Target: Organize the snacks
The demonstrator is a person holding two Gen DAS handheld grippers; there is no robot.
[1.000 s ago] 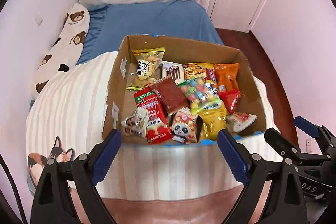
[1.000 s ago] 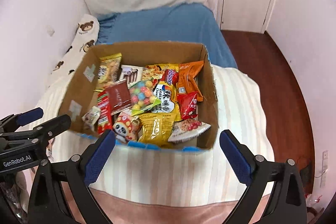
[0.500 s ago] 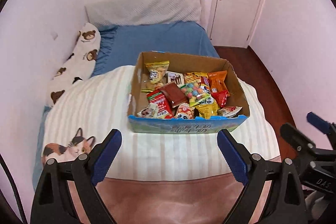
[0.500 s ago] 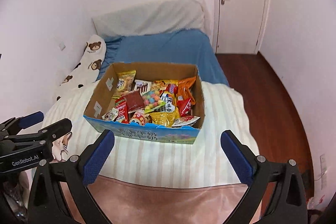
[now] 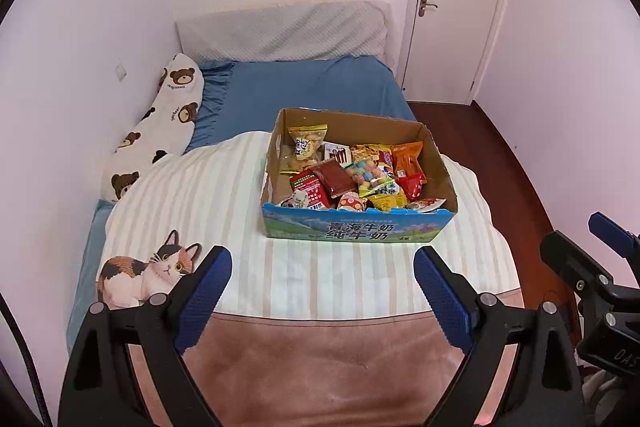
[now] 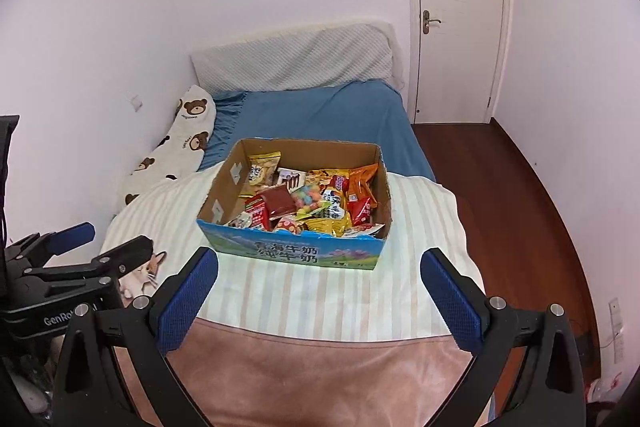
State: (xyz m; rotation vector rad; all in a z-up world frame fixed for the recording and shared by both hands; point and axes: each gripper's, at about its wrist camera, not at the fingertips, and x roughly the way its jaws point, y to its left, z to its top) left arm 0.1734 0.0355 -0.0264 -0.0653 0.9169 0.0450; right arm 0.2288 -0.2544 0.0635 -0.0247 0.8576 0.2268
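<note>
A cardboard box (image 5: 356, 229) with a blue printed front stands on a striped blanket on the bed; it also shows in the right wrist view (image 6: 296, 251). It holds several snack packets, among them a brown packet (image 5: 334, 177), a bag of coloured candy balls (image 5: 366, 174) and an orange packet (image 5: 407, 159). My left gripper (image 5: 322, 269) is open and empty, well back from the box and above the bed's near end. My right gripper (image 6: 318, 267) is open and empty, also back from the box. Each gripper shows at the edge of the other's view.
A striped blanket (image 5: 208, 203) with a cat picture (image 5: 148, 269) covers the near bed, a pink one (image 5: 320, 359) lies nearest. A bear-print pillow (image 5: 160, 123) lies along the left wall. A door (image 5: 456, 7) and wooden floor (image 6: 520, 211) are on the right.
Both grippers have pulled back and up from the box, which now looks smaller and farther. Both stay open and empty. The box and snacks have not moved.
</note>
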